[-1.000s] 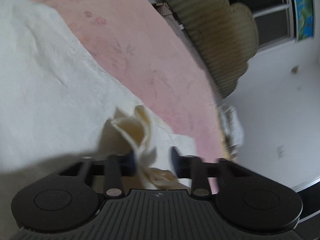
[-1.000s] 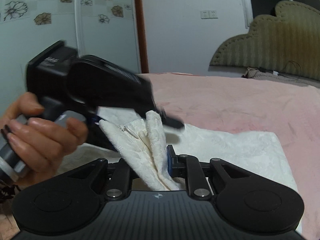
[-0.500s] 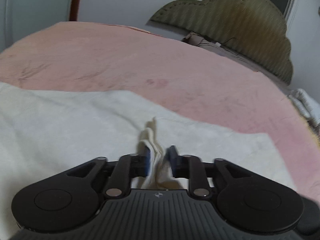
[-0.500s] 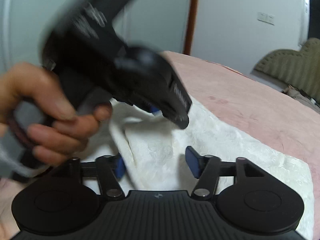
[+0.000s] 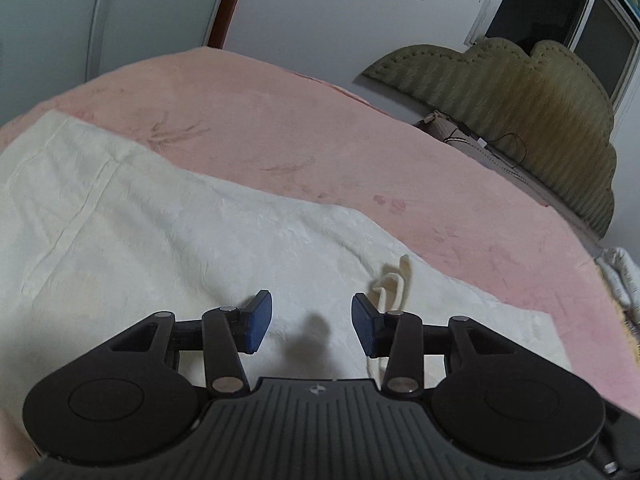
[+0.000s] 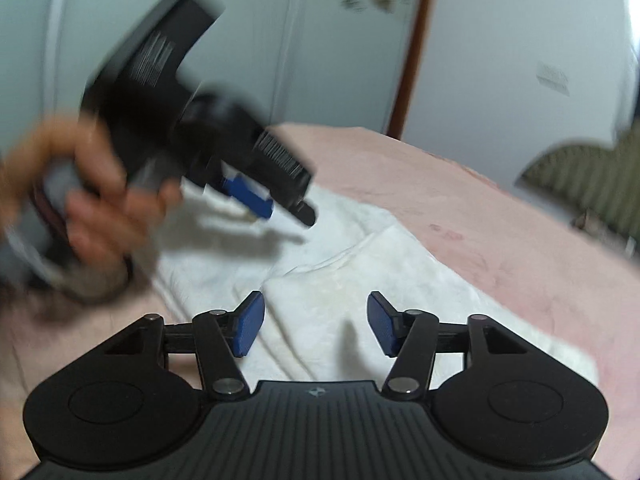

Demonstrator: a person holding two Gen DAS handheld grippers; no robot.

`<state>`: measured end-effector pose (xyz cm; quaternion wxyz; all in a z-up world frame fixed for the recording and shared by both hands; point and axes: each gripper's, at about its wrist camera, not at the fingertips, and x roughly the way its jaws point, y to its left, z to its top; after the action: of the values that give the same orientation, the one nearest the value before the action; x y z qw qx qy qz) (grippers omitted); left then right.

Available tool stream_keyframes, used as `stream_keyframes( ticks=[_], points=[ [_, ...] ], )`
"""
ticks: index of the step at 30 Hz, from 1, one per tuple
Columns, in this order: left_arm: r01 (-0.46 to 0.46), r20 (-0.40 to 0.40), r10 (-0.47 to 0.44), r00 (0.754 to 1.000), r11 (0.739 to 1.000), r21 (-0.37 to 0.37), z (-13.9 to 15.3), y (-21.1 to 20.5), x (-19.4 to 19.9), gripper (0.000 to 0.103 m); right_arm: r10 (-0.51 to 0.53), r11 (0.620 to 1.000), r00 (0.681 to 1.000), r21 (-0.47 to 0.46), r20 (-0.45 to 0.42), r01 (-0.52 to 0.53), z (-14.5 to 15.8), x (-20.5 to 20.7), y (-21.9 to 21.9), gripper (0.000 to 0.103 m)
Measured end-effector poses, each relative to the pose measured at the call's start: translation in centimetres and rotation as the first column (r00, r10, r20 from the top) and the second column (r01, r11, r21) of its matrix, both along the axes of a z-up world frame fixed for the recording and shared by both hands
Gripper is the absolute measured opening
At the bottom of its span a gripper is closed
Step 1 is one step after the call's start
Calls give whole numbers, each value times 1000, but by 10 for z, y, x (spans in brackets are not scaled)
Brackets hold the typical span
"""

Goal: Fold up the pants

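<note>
left gripper (image 5: 312,328) gaped wide | right gripper (image 6: 316,324) gaped wide | pants (image 5: 160,240) lay on bed (image 5: 360,152) | only right view showed hand (image 6: 96,208)

The pants (image 5: 168,240) were cream cloth, matt, with a faint crinkled, embossed texture. They lay on a bed (image 5: 360,152) covered in soft pink fabric with a short, fuzzy nap. The headboard (image 5: 532,112) at the far right was olive, ribbed, velvety upholstery. The left hand-held gripper (image 5: 312,328) was matt black plastic with ridged grooves, small shiny metal pins and finely textured blue pads (image 5: 258,322).
</note>
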<state>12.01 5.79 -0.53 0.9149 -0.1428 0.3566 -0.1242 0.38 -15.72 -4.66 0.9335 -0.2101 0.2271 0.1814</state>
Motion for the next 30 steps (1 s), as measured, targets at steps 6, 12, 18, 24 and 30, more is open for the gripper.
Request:
stream_keyframes(
  ticks=[6,12,18,24,30],
  points=[
    [48,-67,-57,996,990,-130,3,7,-5,48,-59,990,997,-125,57,66,-8,1,5,39],
    [164,-158,-222,962,935,-314,-5,-5,0,48,-51,998,998,38,-30,52,-7,6,-13,12],
    [176,-237,-275,932,913,-367,-20,-19,15,50,-62,927,992,361,-112,99,9,11,-58,9],
    [139,-294,-305,906,869,-474,-31,-21,30,56,-44,932,996,355,-80,70,14,2,-52,9],
    [85,-329,-276,903,866,-493,-42,-17,30,13,-20,982,1000,187,-24,24,5,-1,-22,12]
  ],
)
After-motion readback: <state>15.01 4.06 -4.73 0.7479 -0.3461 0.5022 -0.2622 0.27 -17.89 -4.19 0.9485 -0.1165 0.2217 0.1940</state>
